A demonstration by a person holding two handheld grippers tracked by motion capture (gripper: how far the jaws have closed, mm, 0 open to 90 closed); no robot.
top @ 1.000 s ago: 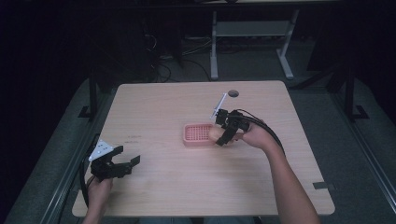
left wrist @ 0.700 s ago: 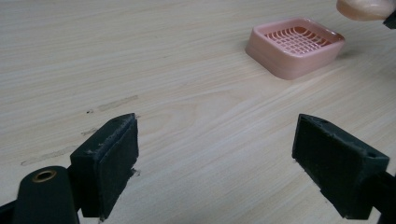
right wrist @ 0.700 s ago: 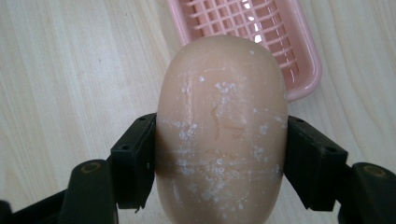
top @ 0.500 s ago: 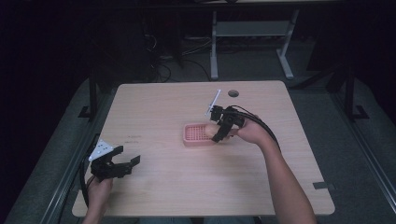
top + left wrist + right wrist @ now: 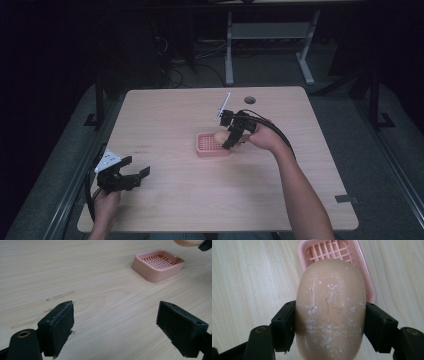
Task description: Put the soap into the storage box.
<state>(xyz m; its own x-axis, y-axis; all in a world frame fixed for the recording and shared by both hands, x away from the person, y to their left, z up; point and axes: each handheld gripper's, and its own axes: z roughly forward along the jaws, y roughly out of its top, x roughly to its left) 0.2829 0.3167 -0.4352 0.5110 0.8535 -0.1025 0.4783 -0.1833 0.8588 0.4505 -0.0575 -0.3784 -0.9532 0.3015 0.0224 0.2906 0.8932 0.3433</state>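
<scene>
From the high view, the right gripper holds a bar of soap just over the pink soap dish on the surface; the left gripper rests well apart, near the front edge. In the left gripper view its jaws stand spread, pinching nothing. In the right gripper view the jaws pinch the soap at its sides; being smooth, it could slip sideways and land beside the dish, or tip the light dish on its rim.
</scene>
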